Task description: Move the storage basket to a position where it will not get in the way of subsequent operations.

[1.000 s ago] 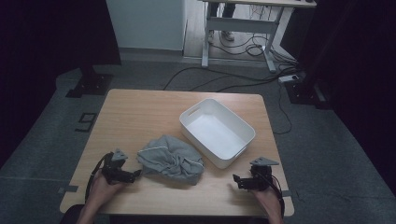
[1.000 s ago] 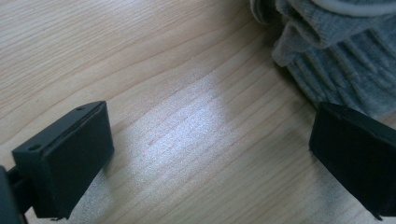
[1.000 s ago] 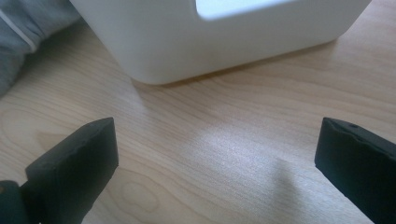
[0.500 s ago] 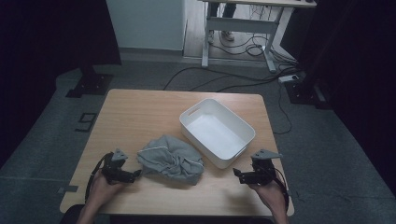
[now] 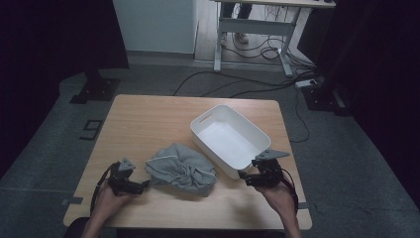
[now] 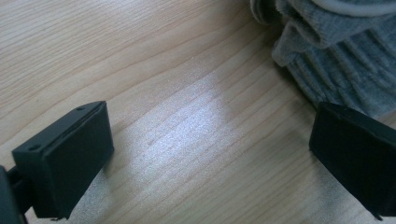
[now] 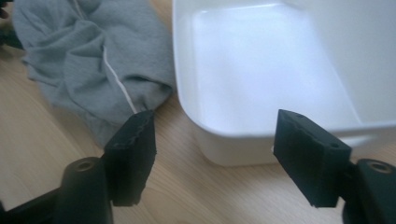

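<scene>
Grey garment (image 5: pixel 181 168) crumpled on surface (image 5: pixel 148 119), just beside white tub (image 5: pixel 233 141). Left claw (image 5: pixel 143 186) spread, empty, at garment edge. Right claw (image 5: pixel 241 174) has just been closing, nothing between jaws. Likely approach step; next: pinch cloth.

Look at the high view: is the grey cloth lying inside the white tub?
No: the grey cloth lies crumpled on the wooden table beside the white tub, whose inside is bare.
</scene>
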`<move>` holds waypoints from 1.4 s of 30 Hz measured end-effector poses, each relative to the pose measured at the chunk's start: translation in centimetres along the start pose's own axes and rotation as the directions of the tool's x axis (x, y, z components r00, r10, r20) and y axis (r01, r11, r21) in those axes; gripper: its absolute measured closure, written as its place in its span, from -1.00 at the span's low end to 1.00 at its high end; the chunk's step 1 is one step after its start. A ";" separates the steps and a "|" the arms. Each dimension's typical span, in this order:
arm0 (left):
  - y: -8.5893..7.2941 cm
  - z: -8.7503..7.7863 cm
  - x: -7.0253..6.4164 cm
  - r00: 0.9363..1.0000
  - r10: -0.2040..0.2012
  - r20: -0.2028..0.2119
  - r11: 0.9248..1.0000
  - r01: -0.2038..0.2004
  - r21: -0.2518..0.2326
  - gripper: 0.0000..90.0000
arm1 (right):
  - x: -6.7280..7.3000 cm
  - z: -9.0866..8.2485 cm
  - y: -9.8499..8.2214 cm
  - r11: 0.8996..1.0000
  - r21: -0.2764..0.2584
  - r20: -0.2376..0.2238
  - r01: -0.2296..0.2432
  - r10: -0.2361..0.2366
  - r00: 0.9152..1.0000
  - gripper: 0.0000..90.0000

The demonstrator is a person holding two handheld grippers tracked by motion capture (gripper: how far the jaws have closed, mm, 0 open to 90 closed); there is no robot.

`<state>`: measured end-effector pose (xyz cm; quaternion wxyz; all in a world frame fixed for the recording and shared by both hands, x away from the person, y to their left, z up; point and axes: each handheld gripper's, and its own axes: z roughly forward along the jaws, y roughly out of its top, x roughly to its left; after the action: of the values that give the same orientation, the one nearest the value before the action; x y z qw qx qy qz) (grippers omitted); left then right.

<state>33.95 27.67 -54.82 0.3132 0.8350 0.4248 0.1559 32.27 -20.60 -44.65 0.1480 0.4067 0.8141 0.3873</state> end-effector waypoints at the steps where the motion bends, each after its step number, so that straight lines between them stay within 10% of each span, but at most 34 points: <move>1: 0.0 0.0 0.0 1.000 0.000 0.000 1.000 0.000 -0.001 -1.00 | 0.2 0.5 0.6 1.000 0.013 -0.015 0.006 -0.006 1.000 -0.30; 30: 0.0 0.0 0.0 1.000 0.000 0.000 1.000 0.000 -0.001 -1.00 | 1.6 6.1 3.0 0.982 0.169 -0.040 0.088 -0.083 0.996 0.83; 42: 0.0 0.0 0.0 1.000 0.001 0.000 1.000 -0.001 0.000 -1.00 | 0.6 6.2 3.3 0.981 0.174 0.011 0.088 -0.091 0.996 0.87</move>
<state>33.95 27.68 -54.82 0.3130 0.8352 0.4244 0.1558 37.17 -15.68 -46.18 0.1372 0.3845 0.8607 0.3042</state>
